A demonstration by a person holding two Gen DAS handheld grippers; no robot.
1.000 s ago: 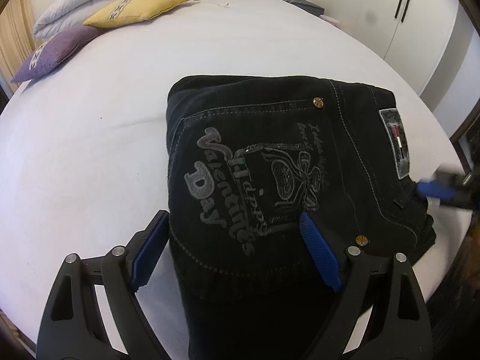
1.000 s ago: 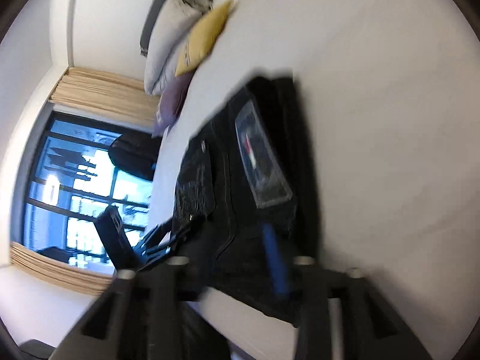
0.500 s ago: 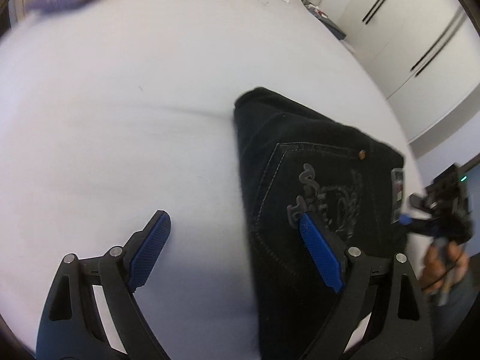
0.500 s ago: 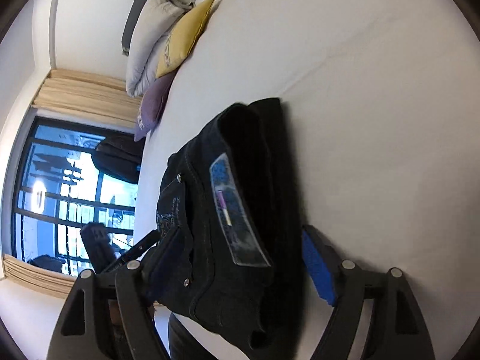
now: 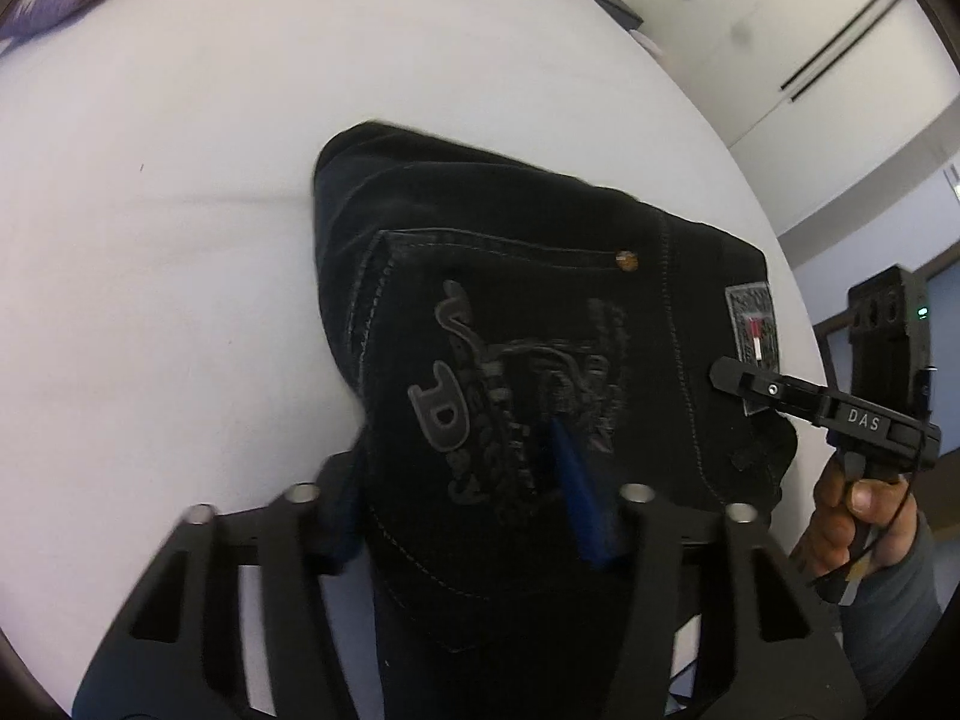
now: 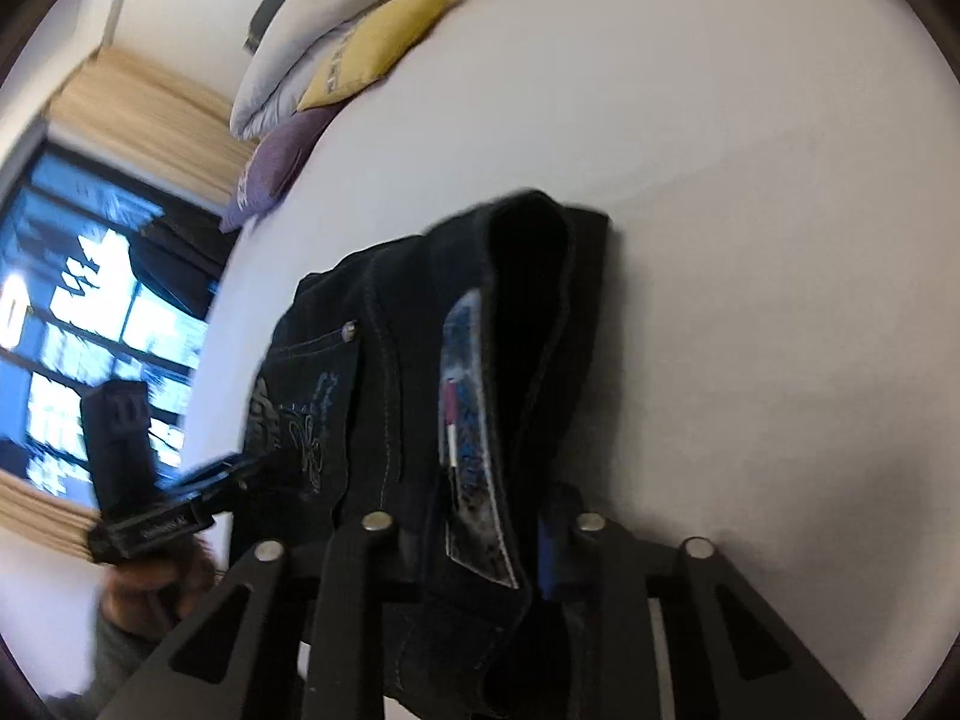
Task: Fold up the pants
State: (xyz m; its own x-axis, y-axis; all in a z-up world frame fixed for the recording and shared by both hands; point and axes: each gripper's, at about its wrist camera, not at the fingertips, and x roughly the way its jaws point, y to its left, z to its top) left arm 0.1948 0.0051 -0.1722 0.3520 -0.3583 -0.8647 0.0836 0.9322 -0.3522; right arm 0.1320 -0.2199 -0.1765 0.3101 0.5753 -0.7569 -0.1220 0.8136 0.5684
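The folded black pants [image 5: 540,324] are lying on the white bed [image 5: 180,180], long axis running toward both cameras, waistband patch rightward. The left gripper [image 5: 462,480] and right gripper [image 6: 480,534], jaws having just been closing, are pinching the near edge.

"DAS" stands in white on the right gripper [image 5: 726,373], at three o'clock of the pants [image 5: 540,312], whose pocket embroidery is only partly legible.

White bed [image 5: 180,240]; folded black pants [image 5: 510,300], pillows [image 6: 336,54] on it
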